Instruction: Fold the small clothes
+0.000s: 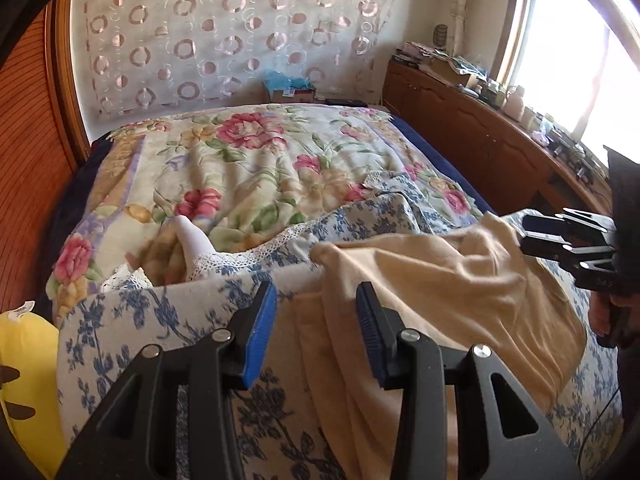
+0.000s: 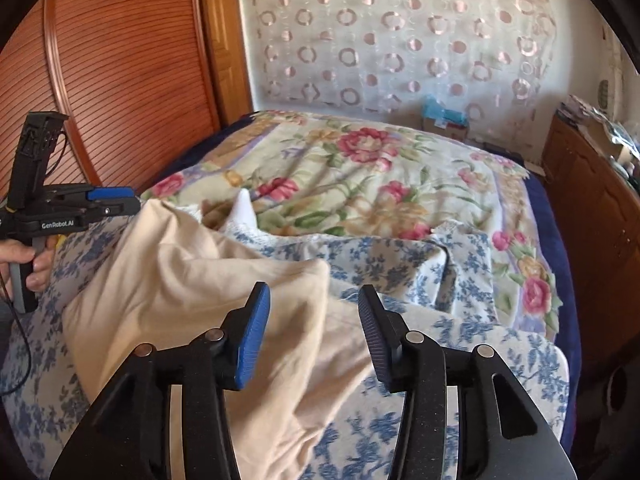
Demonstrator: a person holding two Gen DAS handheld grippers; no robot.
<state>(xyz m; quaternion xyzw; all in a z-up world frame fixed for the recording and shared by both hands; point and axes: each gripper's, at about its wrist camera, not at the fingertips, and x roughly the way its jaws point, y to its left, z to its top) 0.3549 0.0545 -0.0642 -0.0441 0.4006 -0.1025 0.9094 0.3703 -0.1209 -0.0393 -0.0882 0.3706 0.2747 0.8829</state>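
Both my grippers, left (image 1: 316, 334) and right (image 2: 314, 334), gape wide, gripping nothing. Cream garment (image 2: 224, 280) lies crumpled under them, bunched toward ten o'clock from the right.

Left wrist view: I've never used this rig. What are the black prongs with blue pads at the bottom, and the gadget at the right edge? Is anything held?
No robot arm here: a person holds a two-finger tool in each hand, each with a camera looking along its fingers. The prongs are the left tool itself; the gadget is the right tool, seen side-on. The other picture is the right tool's own view, with the person's left hand at its left edge. On the bed a pink-and-green flowered blanket lies under a white cloth with blue flower print, and on that a crumpled cream fabric garment. Both tools are open over the garment; nothing is gripped.
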